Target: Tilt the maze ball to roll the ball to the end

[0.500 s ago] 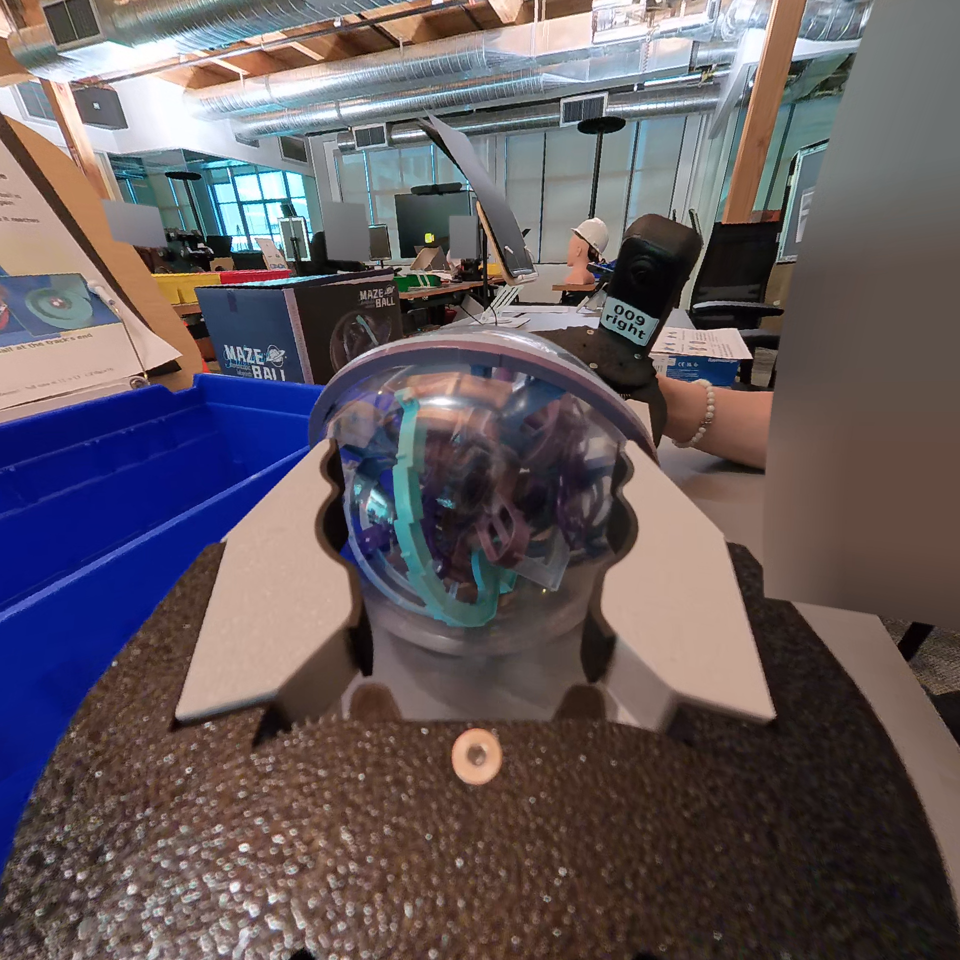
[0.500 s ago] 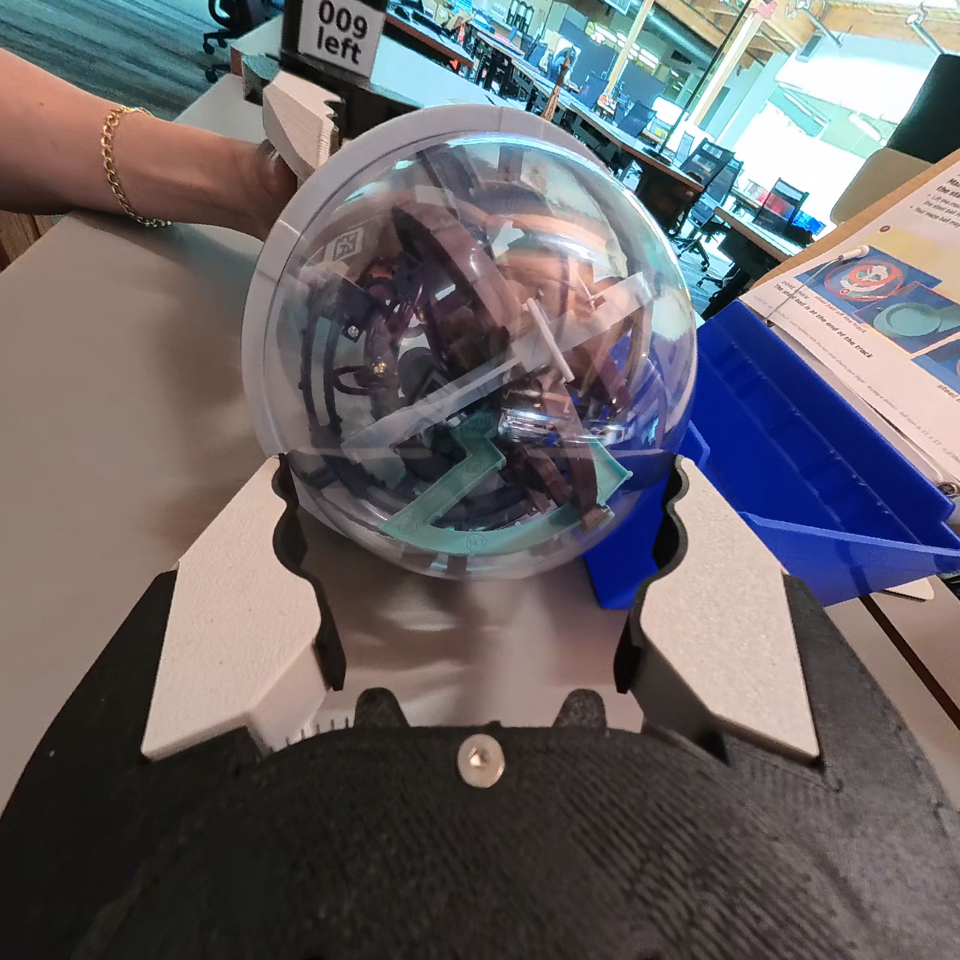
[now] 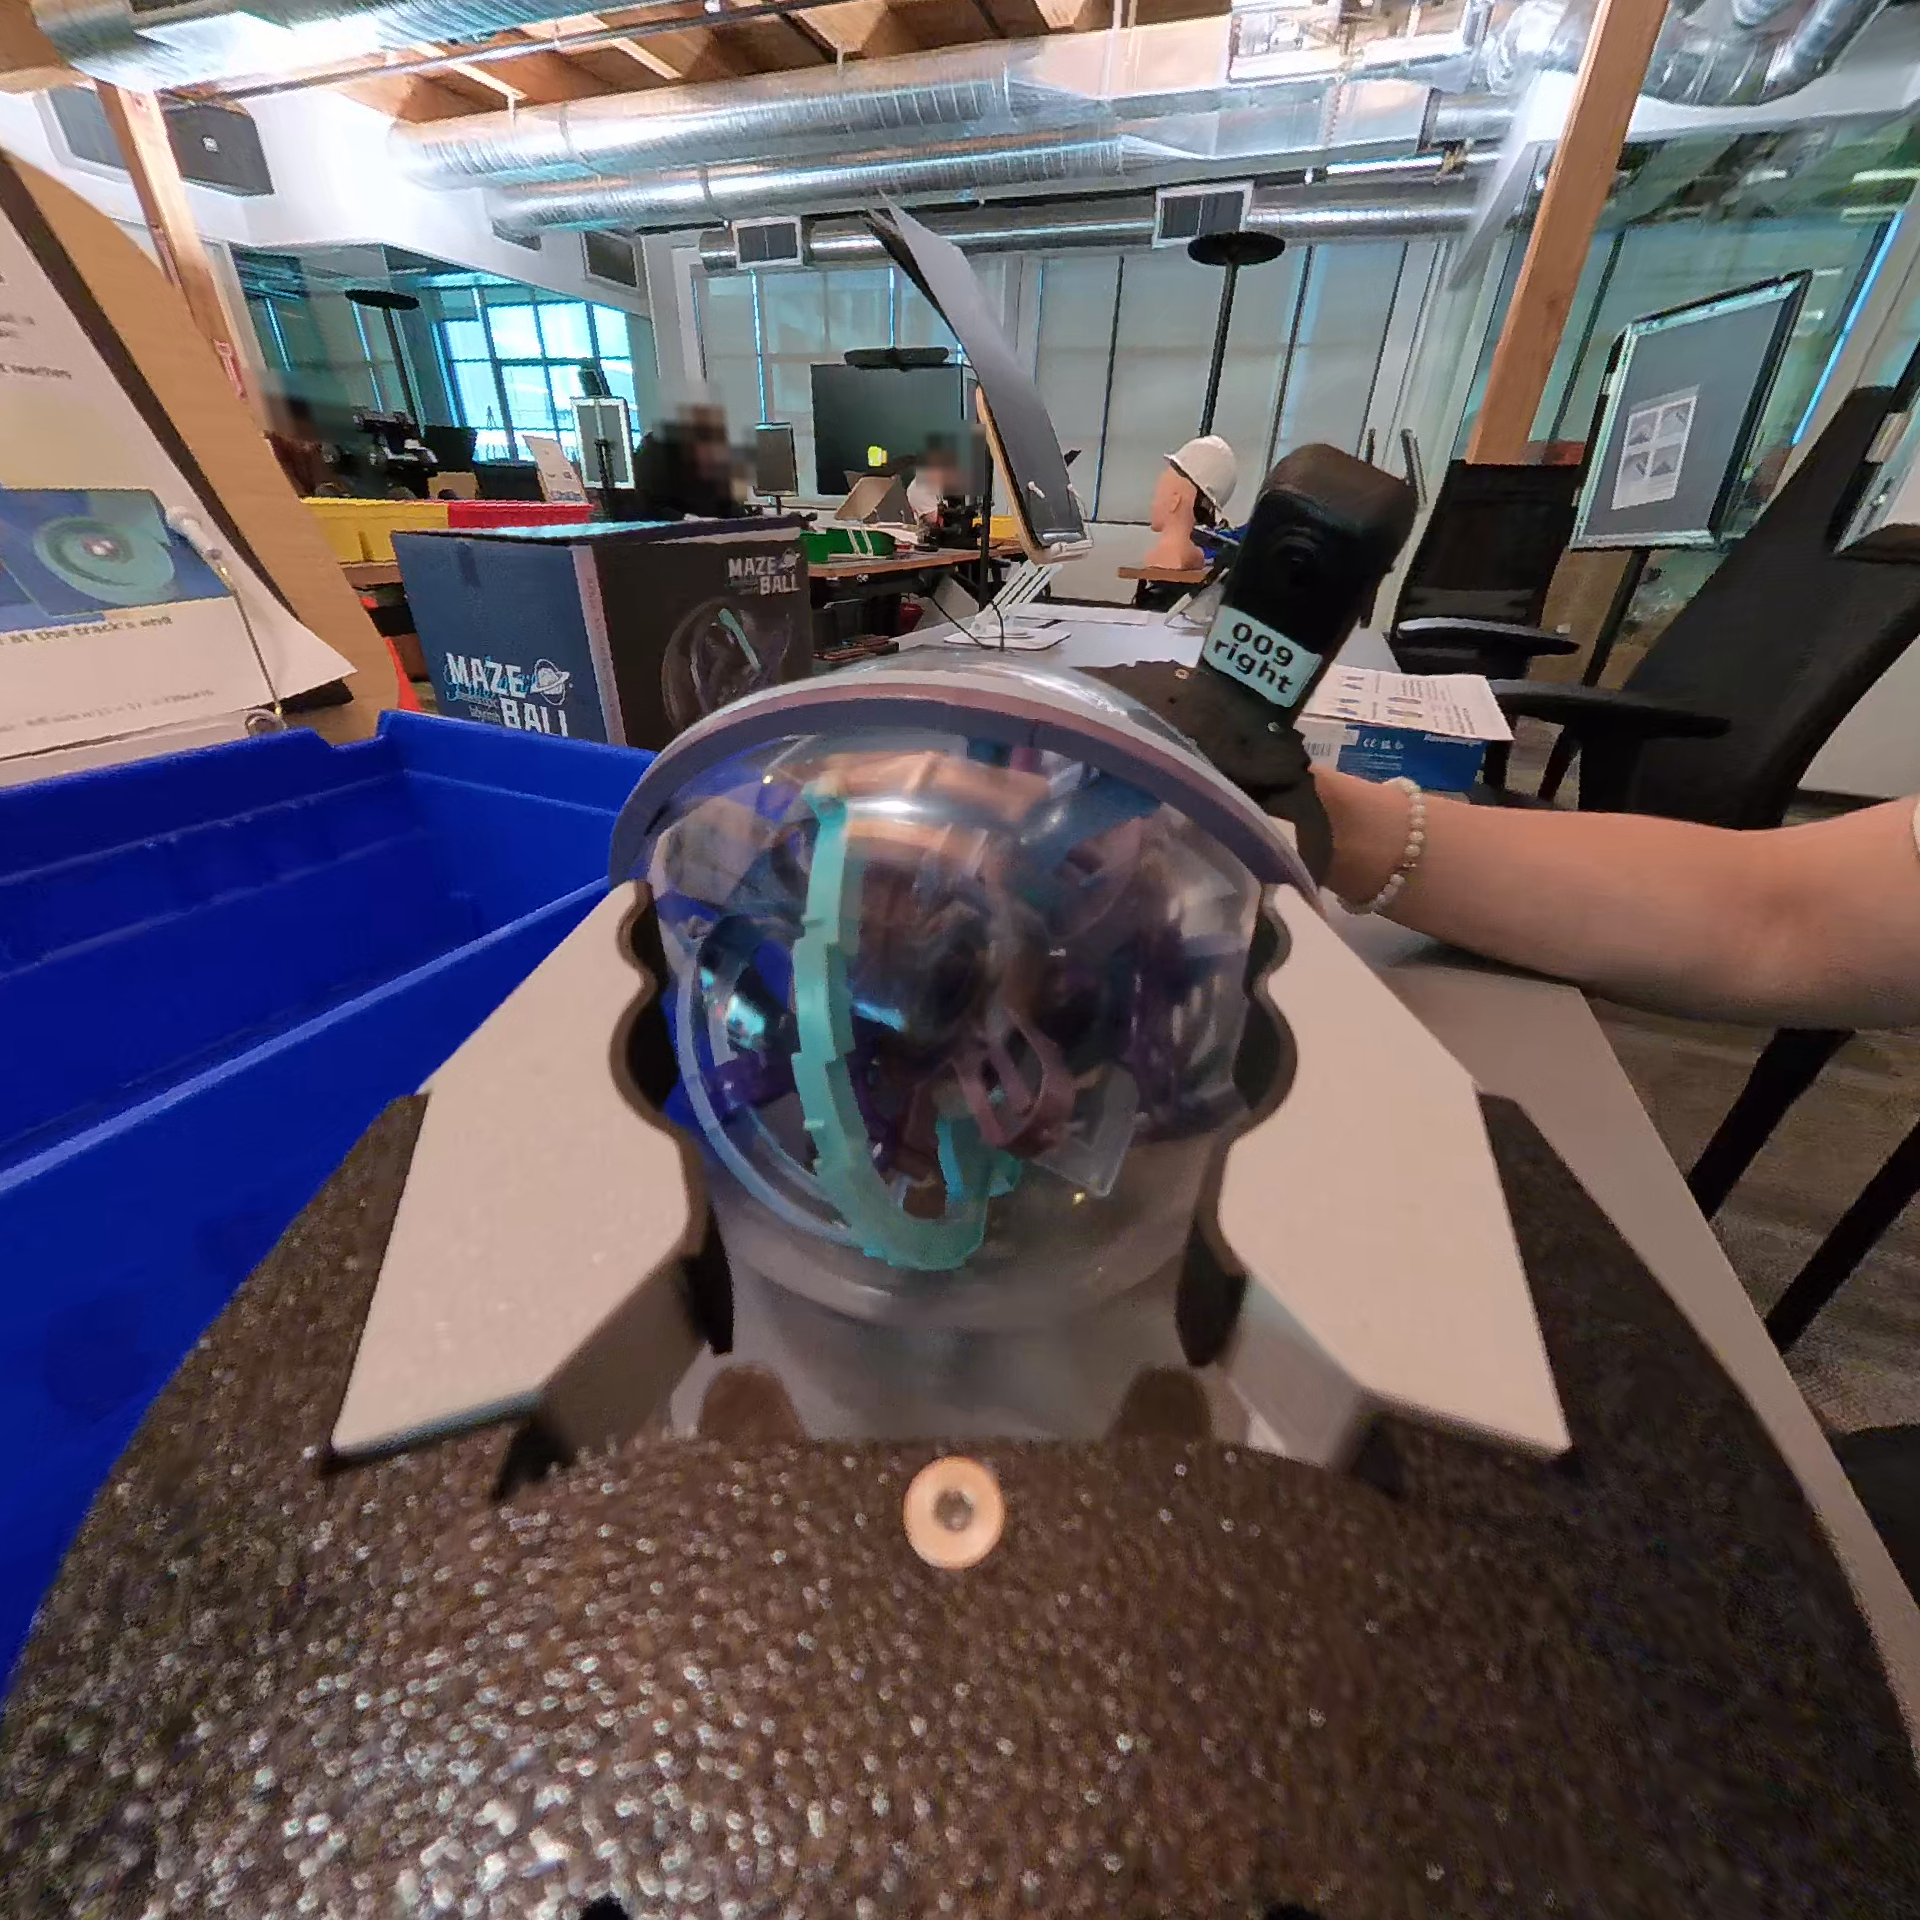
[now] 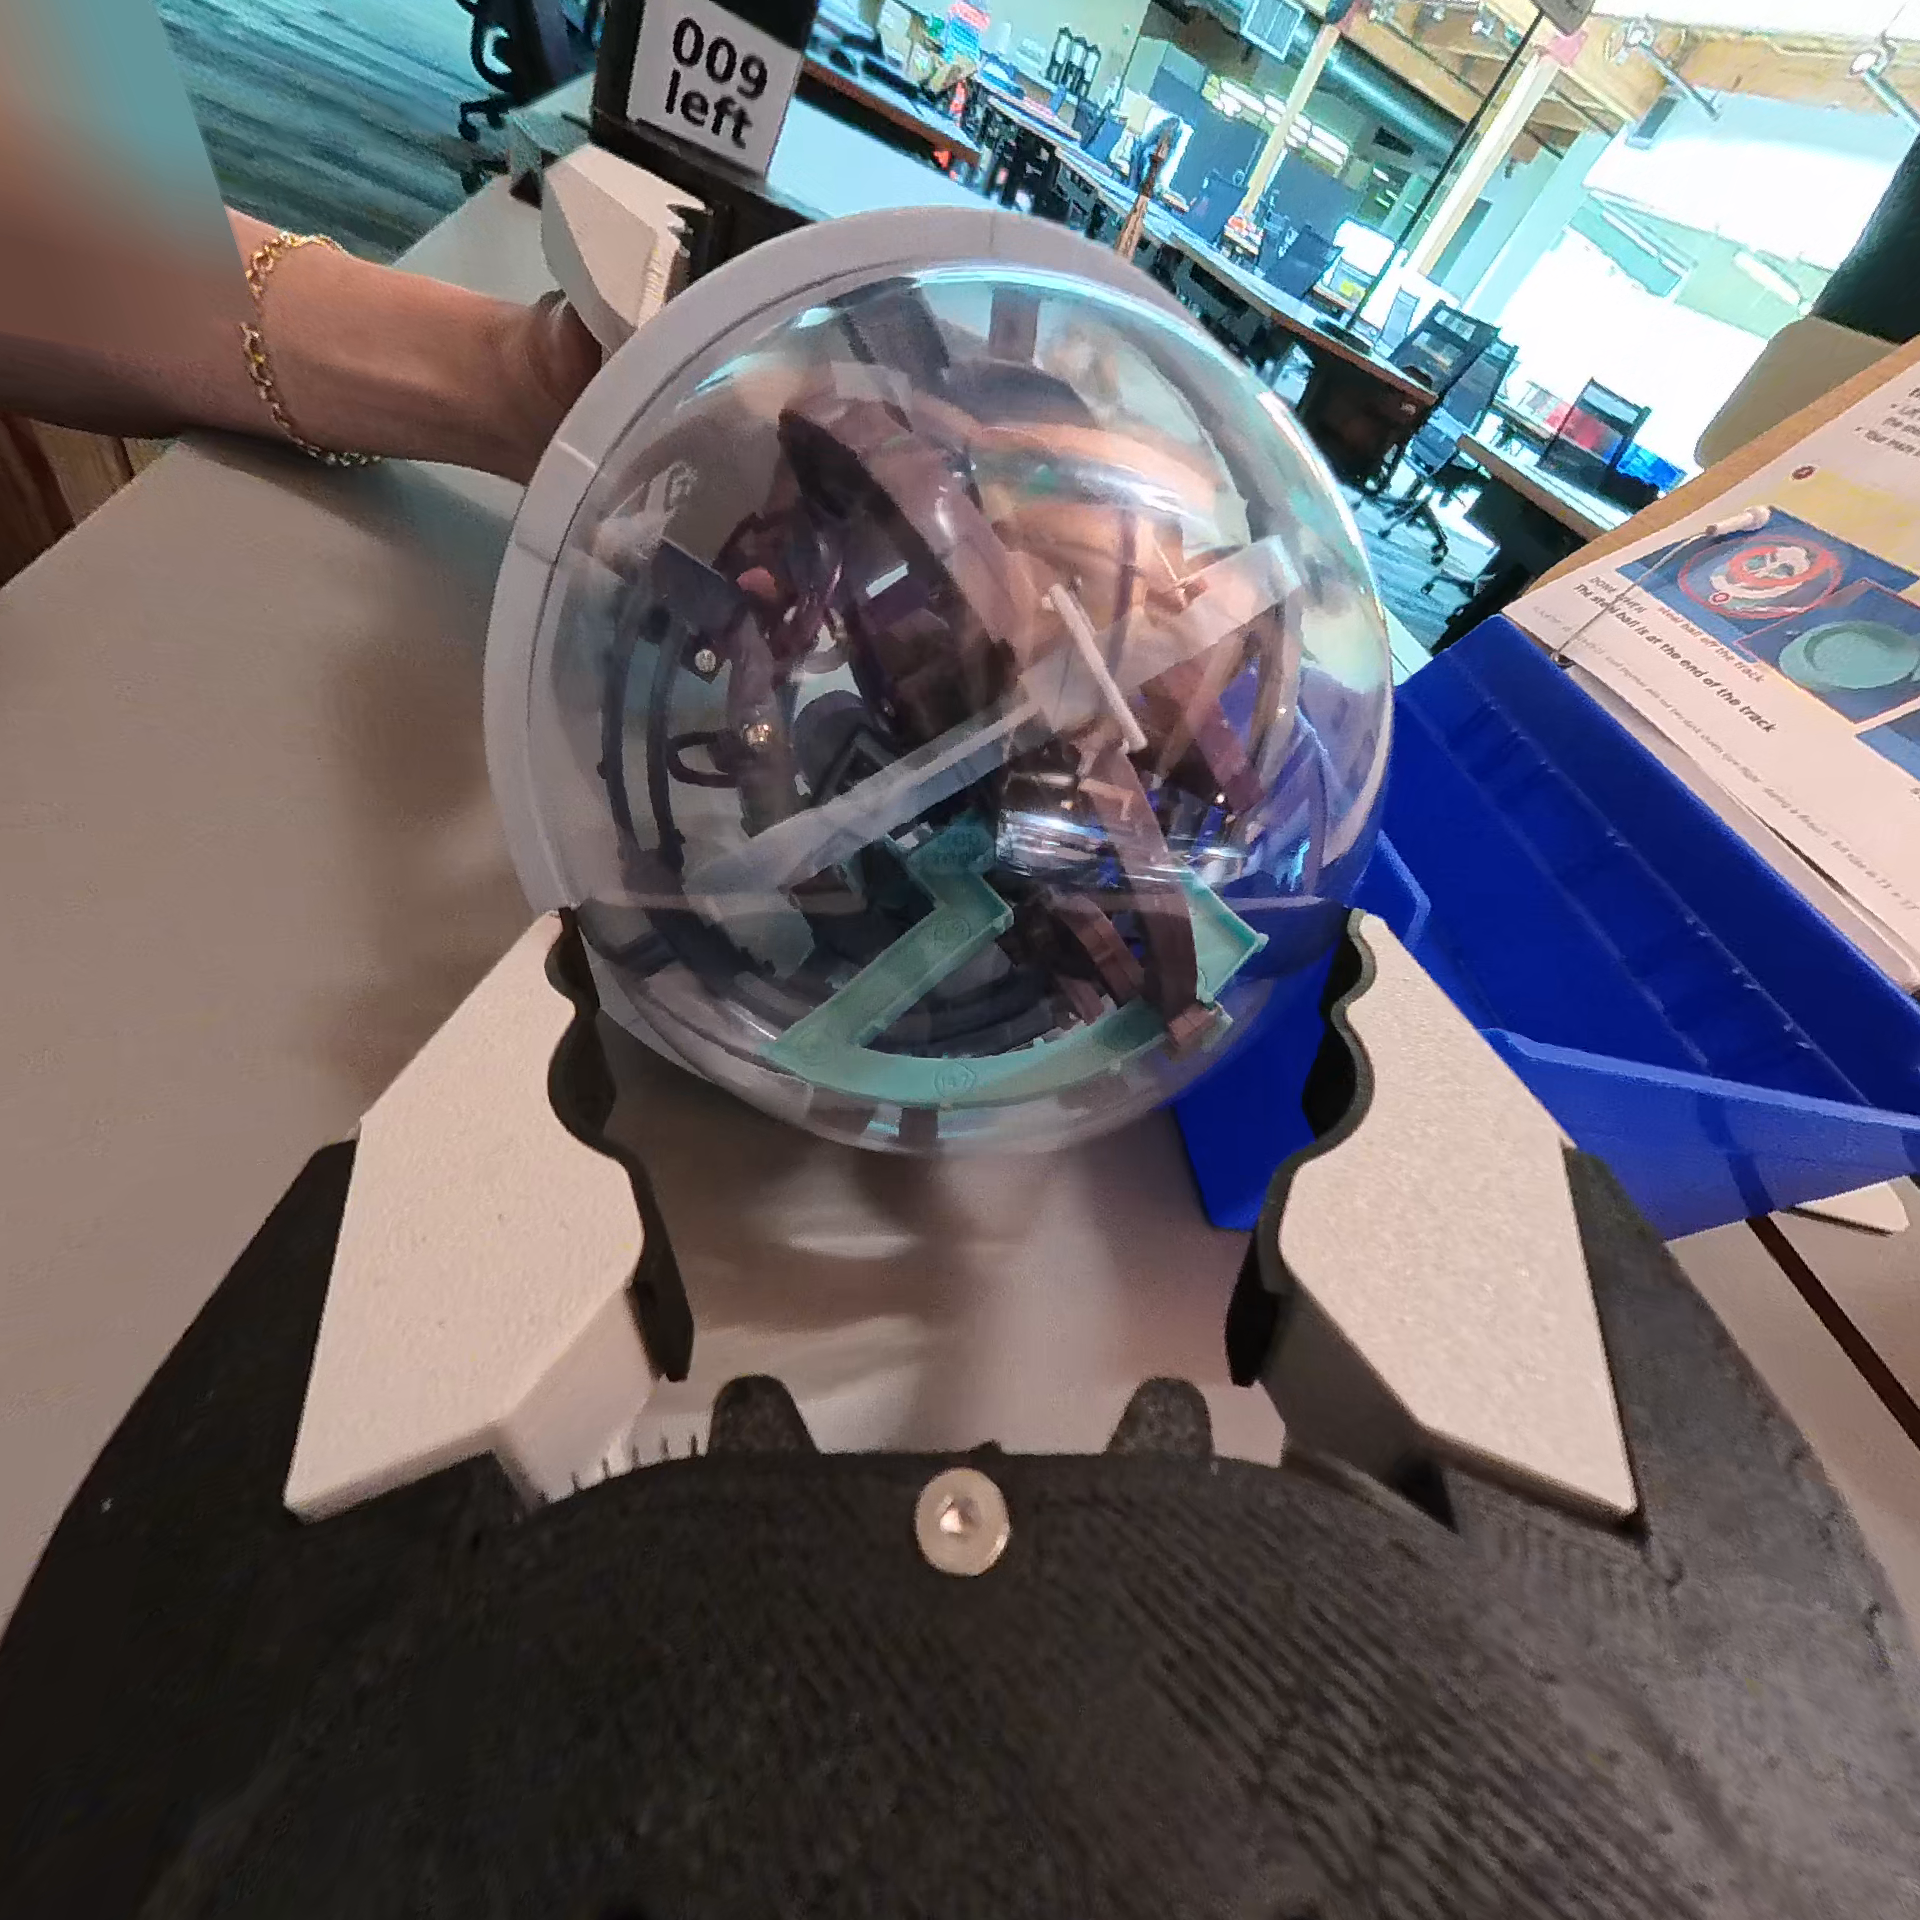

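Little moves: I keep maze ball (image 4: 935, 686) cradled beside blue bin (image 4: 1621, 935) | both grippers (image 3: 951, 1049) (image 4: 956, 1039) clamp it | mid-tilt | next: gentle roll

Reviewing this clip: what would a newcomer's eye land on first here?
The clear maze ball, packed with teal and purple tracks, fills the centre of both views, cradled between the left hand-held gripper and the right hand-held gripper from opposite sides. Next comes the bright blue bin beside it on the table.
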Demonstrator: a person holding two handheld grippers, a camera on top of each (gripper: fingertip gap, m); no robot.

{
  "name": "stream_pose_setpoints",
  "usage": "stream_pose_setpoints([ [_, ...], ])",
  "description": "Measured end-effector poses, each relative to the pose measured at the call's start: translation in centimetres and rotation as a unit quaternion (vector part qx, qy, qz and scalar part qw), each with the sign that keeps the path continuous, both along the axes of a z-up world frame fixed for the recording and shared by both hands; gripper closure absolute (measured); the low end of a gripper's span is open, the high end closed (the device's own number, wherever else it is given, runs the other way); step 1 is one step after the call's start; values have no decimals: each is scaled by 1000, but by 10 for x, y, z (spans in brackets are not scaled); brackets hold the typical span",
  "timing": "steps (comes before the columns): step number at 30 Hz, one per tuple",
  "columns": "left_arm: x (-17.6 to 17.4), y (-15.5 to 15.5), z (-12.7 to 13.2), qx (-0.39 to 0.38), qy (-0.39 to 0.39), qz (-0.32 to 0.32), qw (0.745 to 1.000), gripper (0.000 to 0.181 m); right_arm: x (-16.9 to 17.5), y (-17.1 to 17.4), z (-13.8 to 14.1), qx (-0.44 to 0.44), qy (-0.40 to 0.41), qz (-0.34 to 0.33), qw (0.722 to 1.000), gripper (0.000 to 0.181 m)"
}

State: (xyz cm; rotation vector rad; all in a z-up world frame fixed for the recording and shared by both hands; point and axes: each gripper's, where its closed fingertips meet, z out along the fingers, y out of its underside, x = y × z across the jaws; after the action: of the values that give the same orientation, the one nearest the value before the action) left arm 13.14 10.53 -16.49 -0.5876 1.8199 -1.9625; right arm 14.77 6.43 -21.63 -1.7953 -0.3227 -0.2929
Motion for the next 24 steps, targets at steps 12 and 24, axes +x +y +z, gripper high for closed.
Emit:
stream_pose_setpoints([
  [12, -5, -2, 1, 12, -19, -4, 1000, 77, -2, -3, -1, -6, -12, 7, 1000, 46],
  [24, -5, 9, 10, -21, -24, -7, 999, 85, -7, 10, 0, 9, 18, -15, 1000, 46],
])
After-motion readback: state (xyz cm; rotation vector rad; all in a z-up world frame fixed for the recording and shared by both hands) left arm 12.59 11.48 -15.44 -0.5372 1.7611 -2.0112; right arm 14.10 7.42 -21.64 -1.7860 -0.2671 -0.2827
